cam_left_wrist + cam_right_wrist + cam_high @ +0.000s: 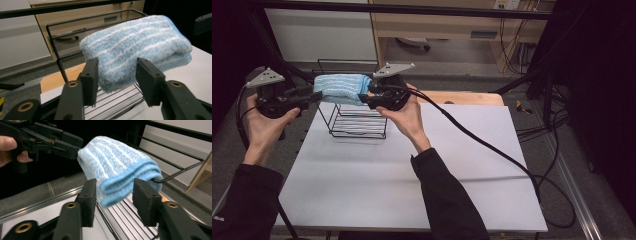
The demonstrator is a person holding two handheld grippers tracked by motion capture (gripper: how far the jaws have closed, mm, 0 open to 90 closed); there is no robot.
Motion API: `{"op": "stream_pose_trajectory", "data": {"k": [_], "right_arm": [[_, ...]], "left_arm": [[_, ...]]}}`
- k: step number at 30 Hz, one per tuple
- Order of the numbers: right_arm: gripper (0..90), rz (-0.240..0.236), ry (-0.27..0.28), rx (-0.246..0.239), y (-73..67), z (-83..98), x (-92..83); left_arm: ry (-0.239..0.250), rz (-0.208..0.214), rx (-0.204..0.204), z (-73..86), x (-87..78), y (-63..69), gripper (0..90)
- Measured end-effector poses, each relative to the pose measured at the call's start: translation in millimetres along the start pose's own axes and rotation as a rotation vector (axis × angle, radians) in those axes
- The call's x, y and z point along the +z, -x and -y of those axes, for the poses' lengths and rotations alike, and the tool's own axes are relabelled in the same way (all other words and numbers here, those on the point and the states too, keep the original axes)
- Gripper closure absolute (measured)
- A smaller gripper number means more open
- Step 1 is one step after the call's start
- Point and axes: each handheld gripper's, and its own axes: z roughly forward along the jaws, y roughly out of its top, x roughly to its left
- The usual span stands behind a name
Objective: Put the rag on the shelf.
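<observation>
Hanging over the rack's point(357, 122) top rail, the towel point(339, 89) lies folded. Left gripper point(314, 95) and right gripper point(364, 97) flank its ends, jaws spread, not pinching it.

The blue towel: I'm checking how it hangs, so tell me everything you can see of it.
The blue towel is fluffy terry cloth, light blue with thin white stripes and a plain blue hem, folded into thick layers. It lies draped over the top bar of the black wire rack, ends hanging down both sides. The left claw and right claw each straddle one end, pads apparently not pressing it.
</observation>
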Motion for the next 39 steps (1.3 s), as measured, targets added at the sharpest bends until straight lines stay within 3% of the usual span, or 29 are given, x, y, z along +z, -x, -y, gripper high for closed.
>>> {"op": "stream_pose_trajectory", "data": {"k": [10, 20, 32, 39], "right_arm": [[36.3, 0.015, -0.008, 0.024, 5.5, 12.9, -16.5], [20.4, 0.051, -0.041, 0.035, 15.4, 42.9, -41.1], [8.5, 0.093, -0.061, 0.082, 37.2, 102.4, -90.5], [4.1, 0.114, -0.087, 0.132, 49.1, 154.2, -129.6]], "left_arm": [[-0.018, -0.013, -0.014, 11.4, -4.3, 0.9, 36.6], [-0.014, -0.017, -0.009, 30.8, -7.9, 9.4, 23.7], [-0.030, 0.034, -0.011, 80.9, 5.5, 35.7, 12.9], [-0.067, 0.076, 0.004, 116.8, 19.2, 55.8, 9.5]]}}
